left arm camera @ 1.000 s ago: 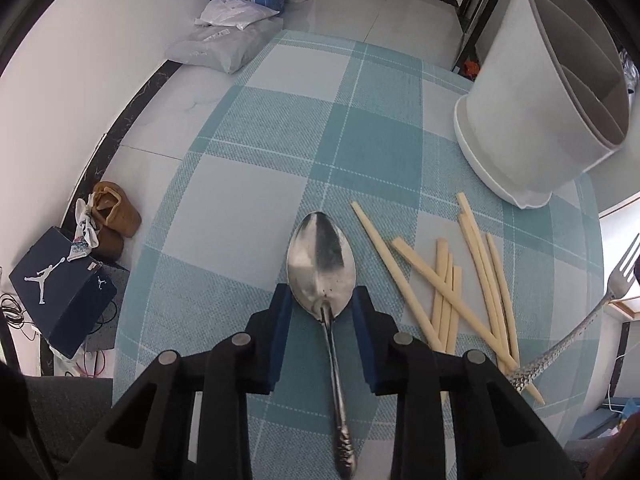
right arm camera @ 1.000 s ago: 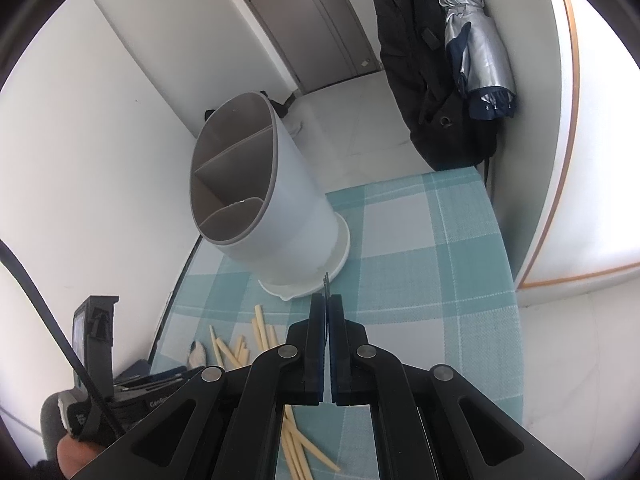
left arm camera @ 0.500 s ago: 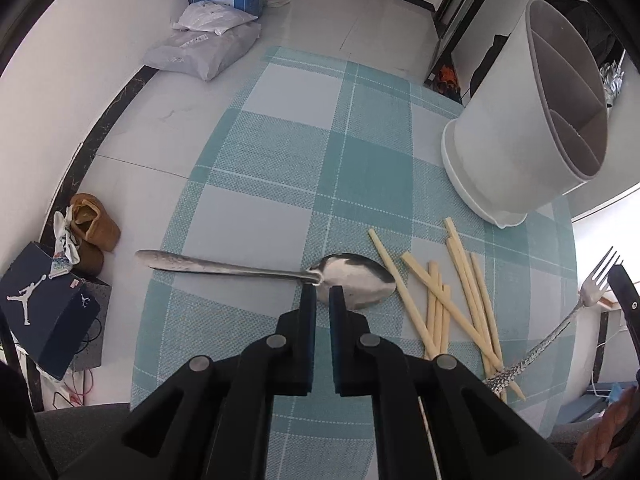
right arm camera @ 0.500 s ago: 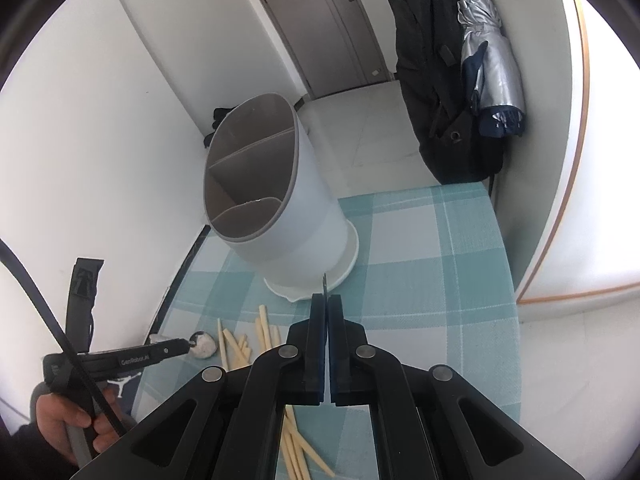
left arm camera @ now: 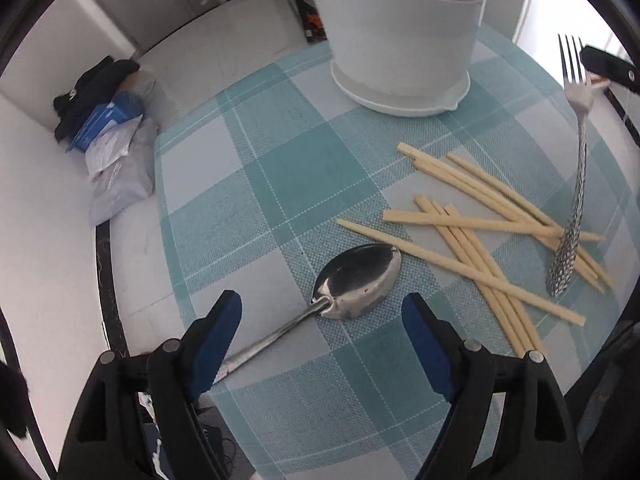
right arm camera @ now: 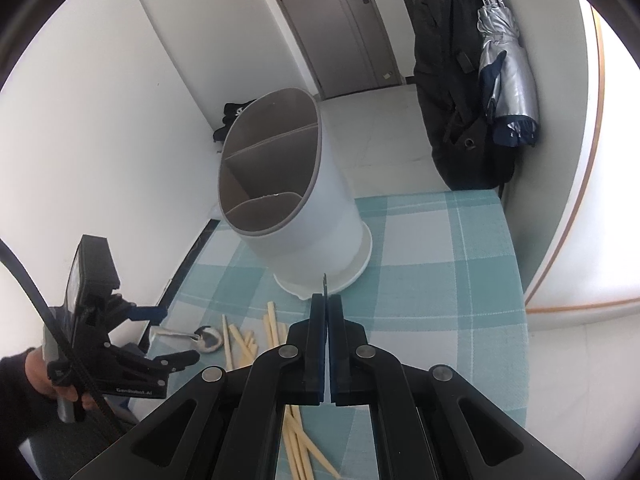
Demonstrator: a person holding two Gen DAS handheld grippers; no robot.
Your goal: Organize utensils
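Note:
A silver spoon (left arm camera: 360, 280) lies on the teal checked tablecloth (left arm camera: 288, 168), its handle running back toward my left finger. My left gripper (left arm camera: 320, 300) hovers over it with jaws opening wide, and the pads touch nothing. The spoon (right arm camera: 208, 338) and left gripper (right arm camera: 172, 336) also show in the right wrist view. Several pale chopsticks (left arm camera: 472, 224) lie scattered to the right. My right gripper (right arm camera: 326, 300) is shut on the fork (left arm camera: 576, 184) near its tines, and the fork's handle end hangs down over the chopsticks. Behind stands the white utensil holder (right arm camera: 332, 220) with three compartments holding no utensils.
The table's edge runs close on the left, with floor, grey bags and a blue box (left arm camera: 108, 120) below. A black coat and a silver umbrella (right arm camera: 508, 80) hang by the door beyond the table. A hand (right arm camera: 36, 380) holds the left gripper.
The left gripper closed on the spoon's neck, rolled and swung it round, and has now let go and stands wide open. The right gripper has stayed put, still shut.

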